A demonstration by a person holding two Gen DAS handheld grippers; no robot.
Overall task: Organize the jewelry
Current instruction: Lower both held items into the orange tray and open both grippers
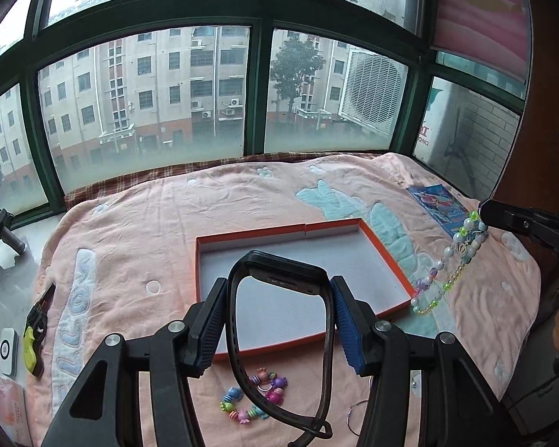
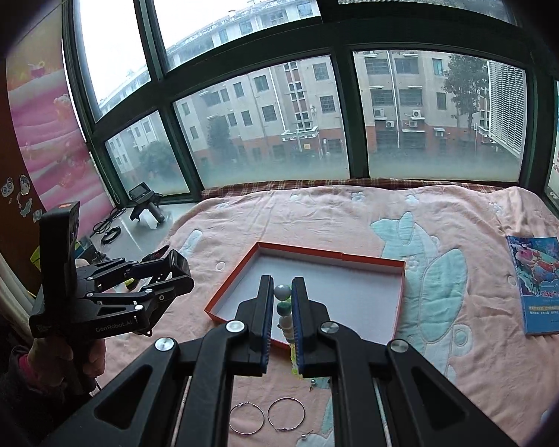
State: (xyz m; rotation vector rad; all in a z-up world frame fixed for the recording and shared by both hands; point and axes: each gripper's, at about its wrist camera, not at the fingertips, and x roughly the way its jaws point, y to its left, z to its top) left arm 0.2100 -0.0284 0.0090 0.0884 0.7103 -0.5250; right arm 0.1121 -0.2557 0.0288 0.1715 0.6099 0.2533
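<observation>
Left tool (image 1: 279,313) grips a black watch (image 1: 279,335) above the orange tray (image 1: 387,260), right tool (image 2: 282,320) clamped tight on a bead necklace (image 1: 451,260) dangling beside the tray, both over the bed (image 1: 149,231).

You see a shallow cardboard box (image 1: 387,257) with orange walls and a white floor. Under it lies a pink blanket (image 1: 160,223) patterned pale blue and white. Right of the box hangs a bead necklace (image 1: 451,260), white, green and lilac; left of it, a black watch band (image 1: 279,275).

Glossy bead necklace (image 1: 451,260), fuzzy cloth blanket (image 1: 160,231)
</observation>
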